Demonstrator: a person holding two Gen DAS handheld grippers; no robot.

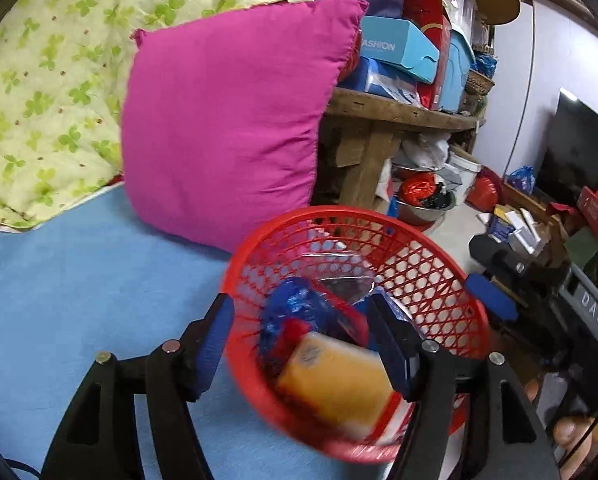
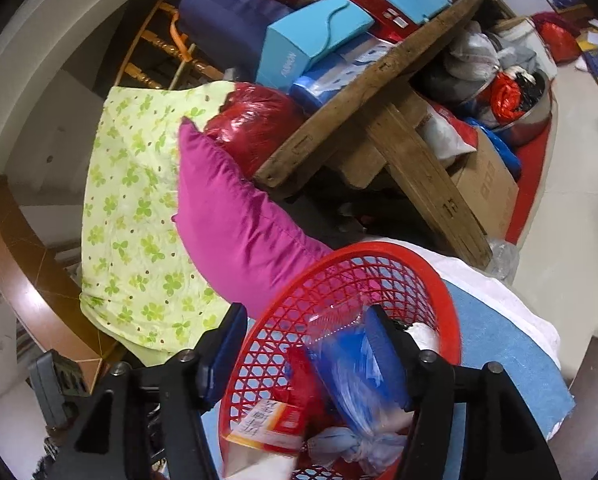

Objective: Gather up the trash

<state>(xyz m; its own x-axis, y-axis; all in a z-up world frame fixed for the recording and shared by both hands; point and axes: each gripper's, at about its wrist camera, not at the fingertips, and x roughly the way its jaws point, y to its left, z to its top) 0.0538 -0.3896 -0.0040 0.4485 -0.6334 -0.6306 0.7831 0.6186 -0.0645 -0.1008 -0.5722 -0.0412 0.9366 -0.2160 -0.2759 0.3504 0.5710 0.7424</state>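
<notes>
1. Two claws straddle the wall of one red mesh basket point(image 1: 439, 272), which sits on a blue sheet point(image 1: 79, 280) covering a bed.
2. Left claw point(image 1: 303, 332): jaws apart, one blue pad outside the basket wall and the other inside; whether either pad presses on the wall cannot be told.
3. Right claw point(image 2: 303, 344): jaws likewise apart, one finger outside the rim and one inside among the trash, with no clear clamp on the wall.
4. Trash lies inside the basket: a yellow-orange carton point(image 1: 335, 384), a blue wrapper point(image 1: 295, 312), a clear plastic piece point(image 1: 347, 280), and, in the right wrist view, a knotted clear-and-blue plastic bag point(image 2: 359, 400).
5. A magenta pillow point(image 1: 227, 120) stands just behind the basket, leaning against a green clover-print quilt point(image 1: 47, 80).
6. A wooden desk point(image 1: 399, 110) beside the bed carries stacked blue and red boxes point(image 1: 403, 48); bags and a metal bowl point(image 1: 427, 208) crowd the floor beneath it.
</notes>
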